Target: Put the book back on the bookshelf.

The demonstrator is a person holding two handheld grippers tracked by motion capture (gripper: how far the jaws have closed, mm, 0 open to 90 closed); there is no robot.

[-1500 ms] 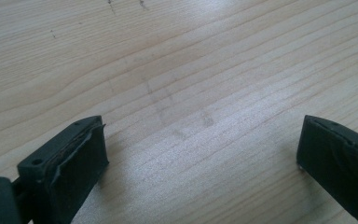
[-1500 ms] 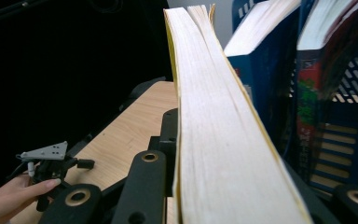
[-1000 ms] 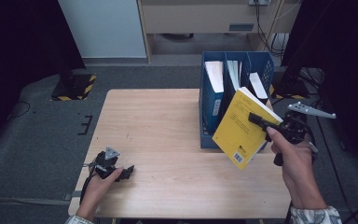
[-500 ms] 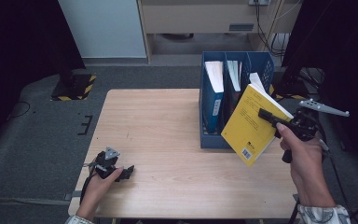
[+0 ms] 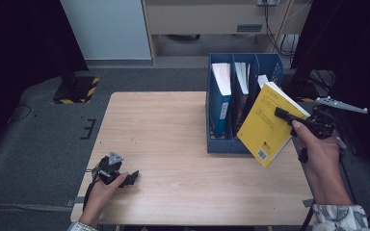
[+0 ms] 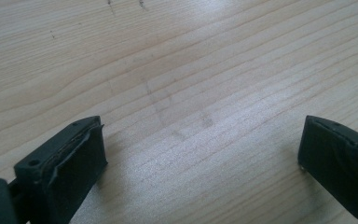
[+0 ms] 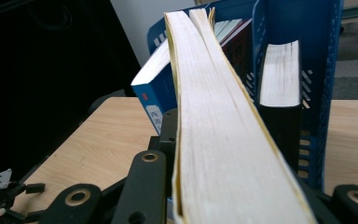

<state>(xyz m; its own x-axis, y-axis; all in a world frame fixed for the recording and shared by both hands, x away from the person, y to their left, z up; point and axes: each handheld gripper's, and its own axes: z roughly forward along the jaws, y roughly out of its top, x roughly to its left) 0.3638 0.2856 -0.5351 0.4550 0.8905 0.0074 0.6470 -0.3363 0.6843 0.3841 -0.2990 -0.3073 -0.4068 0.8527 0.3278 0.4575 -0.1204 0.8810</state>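
Yellow book (image 5: 266,125), thick, cream page edges, barcode on its cover.

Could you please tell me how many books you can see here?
4, possibly more hidden. One yellow book is clamped in the right gripper beside the blue rack; three stand inside it: one left, one middle, one right.

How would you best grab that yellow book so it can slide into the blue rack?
As the right gripper has it: jaws shut across the thickness of the yellow book, coming in over the page edge near an upper corner. The book is flat and stiff, and hangs tilted beside the blue file rack, so its lower end stays free to enter a slot first.
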